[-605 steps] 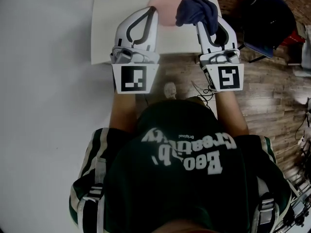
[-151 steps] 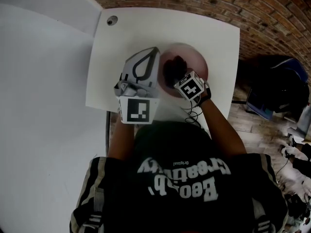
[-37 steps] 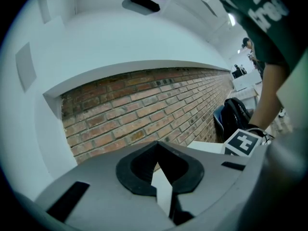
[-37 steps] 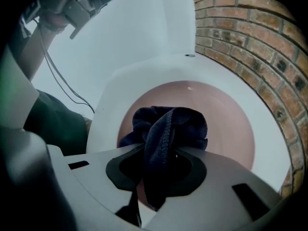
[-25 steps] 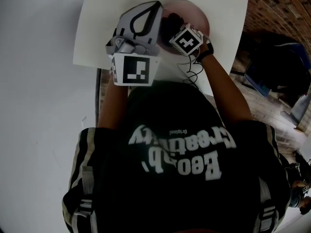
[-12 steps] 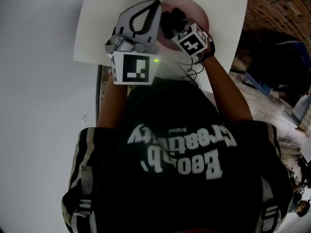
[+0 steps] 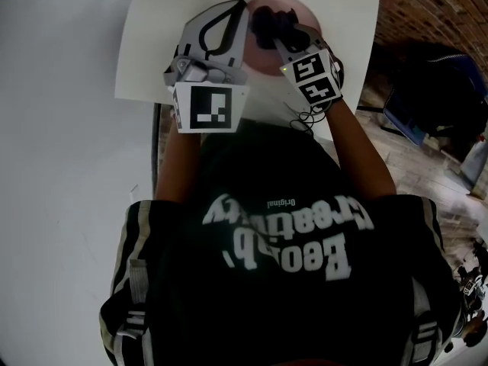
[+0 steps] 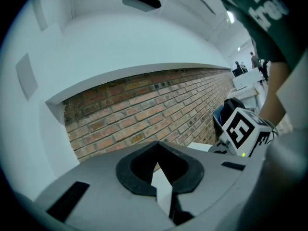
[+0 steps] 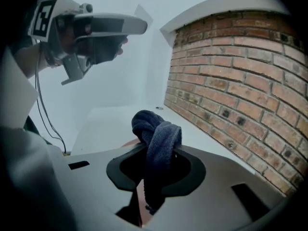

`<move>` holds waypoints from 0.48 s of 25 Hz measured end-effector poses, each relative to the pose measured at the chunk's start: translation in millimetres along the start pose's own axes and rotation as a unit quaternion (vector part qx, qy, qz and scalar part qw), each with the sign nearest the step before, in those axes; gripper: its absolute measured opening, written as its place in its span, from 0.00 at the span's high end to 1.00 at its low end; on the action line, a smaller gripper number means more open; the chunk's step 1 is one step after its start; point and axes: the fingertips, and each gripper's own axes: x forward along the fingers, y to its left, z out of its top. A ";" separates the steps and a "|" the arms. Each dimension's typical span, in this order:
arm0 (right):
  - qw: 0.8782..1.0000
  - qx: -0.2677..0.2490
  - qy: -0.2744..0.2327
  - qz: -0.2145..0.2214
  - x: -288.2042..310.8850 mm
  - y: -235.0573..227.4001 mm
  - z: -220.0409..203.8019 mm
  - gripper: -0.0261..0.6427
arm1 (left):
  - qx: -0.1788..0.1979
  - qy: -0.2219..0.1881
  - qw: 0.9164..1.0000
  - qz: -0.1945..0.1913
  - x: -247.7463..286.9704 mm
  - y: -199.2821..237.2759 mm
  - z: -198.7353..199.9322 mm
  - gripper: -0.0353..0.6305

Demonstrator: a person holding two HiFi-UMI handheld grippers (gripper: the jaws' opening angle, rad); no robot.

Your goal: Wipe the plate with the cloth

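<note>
Head view shows the right gripper (image 7: 282, 40) clamped on the dark cloth (image 7: 273, 23), holding it down on the pink plate (image 7: 309, 15) on the bench (image 7: 152, 44). The left gripper (image 7: 239, 8), jaws together and empty, sits at the plate's left rim, likely steadying it.

White table (image 7: 152, 44) set against far brick wall (image 7: 450, 6); dark blue bag (image 7: 427, 82) on wood-plank floor (image 7: 396, 155), right.
</note>
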 end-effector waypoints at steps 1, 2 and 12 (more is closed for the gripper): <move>1.000 0.004 -0.010 -0.007 -5.4 -2.8 5.2 0.86 | -0.002 -0.002 1.000 -0.002 1.9 0.6 1.0 0.95; 1.000 0.007 -0.020 -0.015 -10.7 -5.3 10.8 0.86 | -0.003 -0.005 1.000 -0.006 4.2 0.9 2.0 0.95; 0.984 0.014 -0.118 -0.134 -59.6 -33.7 68.7 0.86 | -0.006 -0.044 0.998 -0.051 26.9 16.0 10.7 0.95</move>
